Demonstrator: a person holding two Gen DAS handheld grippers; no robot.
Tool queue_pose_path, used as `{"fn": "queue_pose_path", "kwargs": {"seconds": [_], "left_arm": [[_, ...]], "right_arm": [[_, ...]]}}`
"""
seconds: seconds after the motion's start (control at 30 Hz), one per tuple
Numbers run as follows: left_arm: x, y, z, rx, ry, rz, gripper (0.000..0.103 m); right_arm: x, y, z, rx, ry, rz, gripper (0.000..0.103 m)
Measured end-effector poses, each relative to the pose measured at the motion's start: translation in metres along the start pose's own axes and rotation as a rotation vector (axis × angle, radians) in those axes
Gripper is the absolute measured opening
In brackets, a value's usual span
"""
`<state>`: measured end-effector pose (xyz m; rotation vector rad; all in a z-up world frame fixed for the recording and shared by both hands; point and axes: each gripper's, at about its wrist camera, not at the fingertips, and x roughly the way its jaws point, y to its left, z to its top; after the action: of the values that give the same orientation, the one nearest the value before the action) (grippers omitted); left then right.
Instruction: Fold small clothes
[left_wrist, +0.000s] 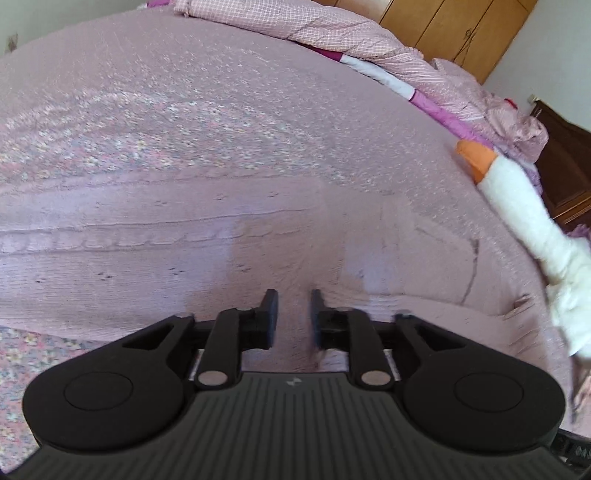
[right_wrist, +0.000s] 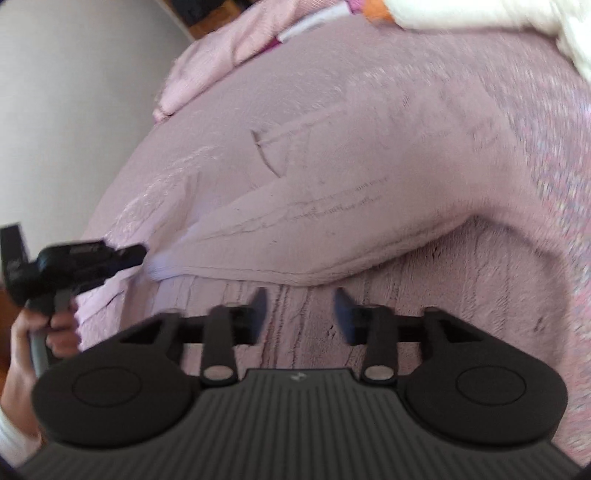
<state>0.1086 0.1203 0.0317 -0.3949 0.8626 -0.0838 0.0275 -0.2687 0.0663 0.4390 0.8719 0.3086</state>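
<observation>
My left gripper (left_wrist: 293, 306) and right gripper (right_wrist: 300, 302) hover low over the pink knit sweater (right_wrist: 332, 221), jaws parted, empty. The sweater lies flat on the bedspread (left_wrist: 147, 110).

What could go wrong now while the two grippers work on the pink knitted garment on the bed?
1. The pink knitted garment nearly matches the bedspread in colour, so an edge may be misjudged and the bedspread pinched too.
2. The left gripper sits at the sleeve cuff, while the right gripper is open and holds nothing; pulling one-sided could skew the fold.
3. The white plush goose lies close and could snag.
</observation>
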Motion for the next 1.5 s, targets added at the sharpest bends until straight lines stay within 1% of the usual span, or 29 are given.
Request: {"fn": "queue_pose_path", "kwargs": {"seconds": [0.07,0.17,0.3,0.37,0.47,0.53,0.6,0.67,0.73,0.77,0.8,0.87,0.9,0.93,0.97,1.0,1.03,1.1,1.13,1.2,1.23,1.27,1.3,1.33,1.4,1.43,1.5], "left_arm": [[0.006,-0.006,0.002,0.009,0.007,-0.007,0.047],[0.014,-0.021,0.001,0.062,0.019,0.003,0.047],[0.027,-0.033,-0.004,0.102,0.041,0.029,0.047],[0.031,-0.038,-0.007,0.142,0.041,0.055,0.047],[0.038,-0.046,-0.008,0.219,0.041,0.071,0.048],[0.041,-0.049,-0.008,0.229,0.045,0.065,0.048],[0.044,-0.051,-0.007,0.221,0.050,0.047,0.047],[0.045,-0.054,-0.009,0.224,0.044,0.051,0.047],[0.044,-0.059,-0.011,0.249,0.030,0.056,0.036],[0.043,-0.061,-0.013,0.254,0.030,0.044,0.023],[0.042,-0.062,-0.012,0.255,0.031,0.040,0.019],[0.039,-0.064,-0.010,0.259,0.015,0.048,0.015],[0.036,-0.065,-0.009,0.259,0.000,0.048,0.014],[0.032,-0.066,-0.006,0.254,-0.018,0.046,0.014],[0.027,-0.068,-0.003,0.250,-0.038,0.042,0.014],[0.024,-0.070,0.000,0.247,-0.053,0.039,0.013],[0.019,-0.073,0.004,0.251,-0.075,0.038,0.013],[0.009,-0.079,0.008,0.270,-0.128,0.042,0.013],[0.004,-0.082,0.010,0.278,-0.154,0.042,0.013],[-0.001,-0.086,0.014,0.294,-0.198,0.053,0.013],[0.002,-0.087,0.018,0.311,-0.204,0.067,0.013],[0.008,-0.089,0.021,0.330,-0.196,0.090,0.013],[0.016,-0.089,0.023,0.341,-0.175,0.107,0.013],[0.029,-0.087,0.023,0.354,-0.140,0.116,0.013],[0.048,-0.082,0.021,0.370,-0.088,0.178,0.013],[0.054,-0.078,0.020,0.366,-0.068,0.190,0.014],[0.064,-0.067,0.018,0.326,-0.028,0.193,0.015]], "right_arm": [[-0.013,-0.001,0.003,-0.039,-0.019,0.009,0.051],[-0.027,-0.009,0.016,-0.076,-0.071,-0.004,0.051],[-0.033,-0.039,0.035,-0.044,-0.134,-0.099,0.051],[-0.031,-0.056,0.045,-0.030,-0.147,-0.155,0.051],[-0.020,-0.078,0.059,-0.042,-0.155,-0.284,0.051],[-0.014,-0.091,0.068,-0.050,-0.159,-0.348,0.051],[-0.007,-0.102,0.078,-0.039,-0.161,-0.362,0.051],[0.002,-0.109,0.088,-0.026,-0.162,-0.360,0.051],[0.015,-0.114,0.099,-0.019,-0.158,-0.351,0.051],[0.021,-0.117,0.103,-0.011,-0.156,-0.345,0.051],[0.028,-0.118,0.108,-0.001,-0.152,-0.332,0.051],[0.041,-0.122,0.115,0.029,-0.141,-0.294,0.050],[0.044,-0.120,0.116,0.033,-0.136,-0.287,0.048],[0.047,-0.118,0.118,0.023,-0.136,-0.284,0.034],[0.049,-0.116,0.118,-0.004,-0.138,-0.282,0.023],[0.049,-0.111,0.118,-0.034,-0.143,-0.280,0.015],[0.047,-0.106,0.117,-0.057,-0.163,-0.293,0.012],[0.037,-0.098,0.112,-0.106,-0.243,-0.341,0.012],[0.032,-0.098,0.110,-0.107,-0.282,-0.359,0.012],[0.025,-0.104,0.105,-0.068,-0.337,-0.398,0.010],[0.025,-0.109,0.103,-0.051,-0.352,-0.433,0.007],[0.027,-0.114,0.103,-0.037,-0.354,-0.471,0.006],[0.030,-0.122,0.103,-0.016,-0.336,-0.493,0.007],[0.032,-0.130,0.103,0.011,-0.316,-0.490,0.007],[0.033,-0.141,0.100,0.051,-0.295,-0.469,0.005],[0.030,-0.141,0.098,0.060,-0.302,-0.462,0.007],[0.023,-0.139,0.096,0.080,-0.303,-0.448,0.009]]}}
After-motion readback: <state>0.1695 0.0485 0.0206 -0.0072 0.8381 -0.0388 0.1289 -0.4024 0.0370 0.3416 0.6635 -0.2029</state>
